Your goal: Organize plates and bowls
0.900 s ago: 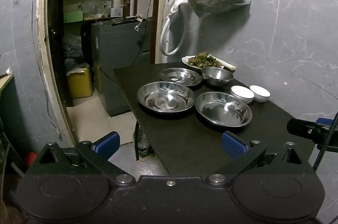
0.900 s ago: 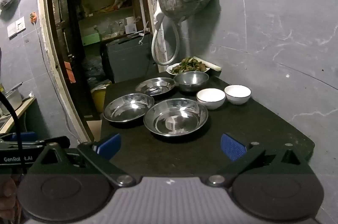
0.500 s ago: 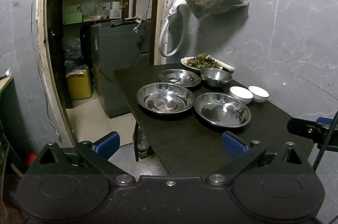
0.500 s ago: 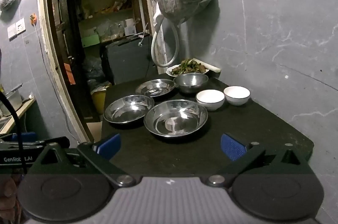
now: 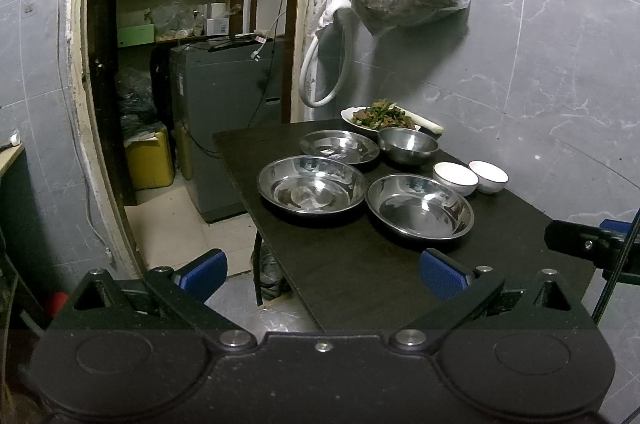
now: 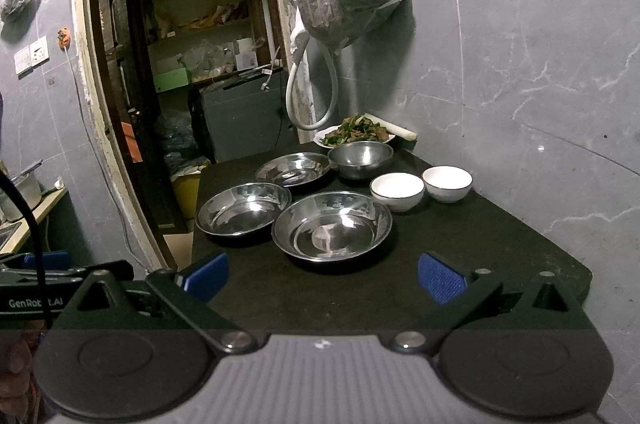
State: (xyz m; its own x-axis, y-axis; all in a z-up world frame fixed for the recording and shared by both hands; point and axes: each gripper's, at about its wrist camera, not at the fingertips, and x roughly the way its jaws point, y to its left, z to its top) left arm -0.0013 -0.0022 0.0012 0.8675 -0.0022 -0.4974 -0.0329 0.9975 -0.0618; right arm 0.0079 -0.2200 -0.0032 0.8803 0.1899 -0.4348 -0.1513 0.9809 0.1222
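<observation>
Hovering short of the counter (image 5: 360, 284), the left claw (image 5: 322, 270) and right claw (image 6: 322, 274) both gape wide, holding nothing. Three steel plates (image 6: 332, 224) sit mid-counter; behind them a steel bowl (image 6: 360, 157) and a food dish (image 6: 354, 133). Two white bowls (image 6: 397, 189) stand side by side at right.

Barely a stir here: both wrist views creep a touch closer to the black table (image 6: 500, 244), so the near round steel plate (image 6: 332, 226) and the two small white bowls (image 6: 397, 191) sit slightly lower in the right view. Nothing on the table has shifted.
</observation>
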